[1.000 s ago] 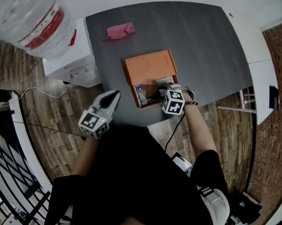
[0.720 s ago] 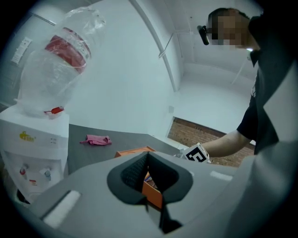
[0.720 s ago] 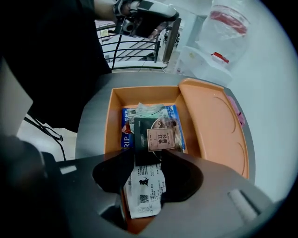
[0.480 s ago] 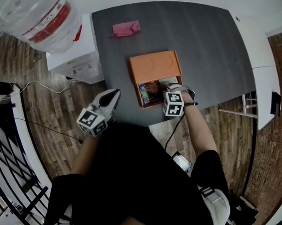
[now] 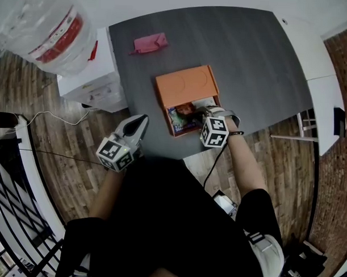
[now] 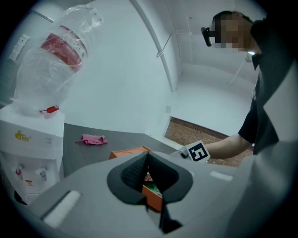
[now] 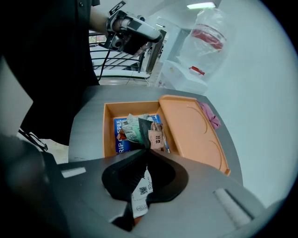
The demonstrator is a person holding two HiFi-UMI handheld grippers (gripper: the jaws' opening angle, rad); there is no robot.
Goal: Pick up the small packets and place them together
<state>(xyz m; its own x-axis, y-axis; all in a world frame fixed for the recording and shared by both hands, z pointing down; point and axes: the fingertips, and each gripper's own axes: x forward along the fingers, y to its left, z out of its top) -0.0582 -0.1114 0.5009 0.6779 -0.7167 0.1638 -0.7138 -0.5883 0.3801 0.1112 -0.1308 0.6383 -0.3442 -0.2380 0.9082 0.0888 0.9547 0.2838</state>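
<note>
- Table point(image 5: 250, 58): dark grey top with a faint wood grain, matt, edges straight, one far corner rounded. It takes up the upper middle of the head view.
- Box point(image 7: 108, 130): orange, shallow, rectangular. It sits flat on the table, close to the near edge and turned slightly askew to it.
- Lid point(image 7: 191, 130): orange, joined to the box's far side, folded fully open. It lies flat on the table, inner face up, with two round impressions in it.
- Cloth point(image 5: 148, 43): pink, crumpled. It lies on the table well apart from the box, beyond its lid and to the left, near the table's far left corner.
</note>
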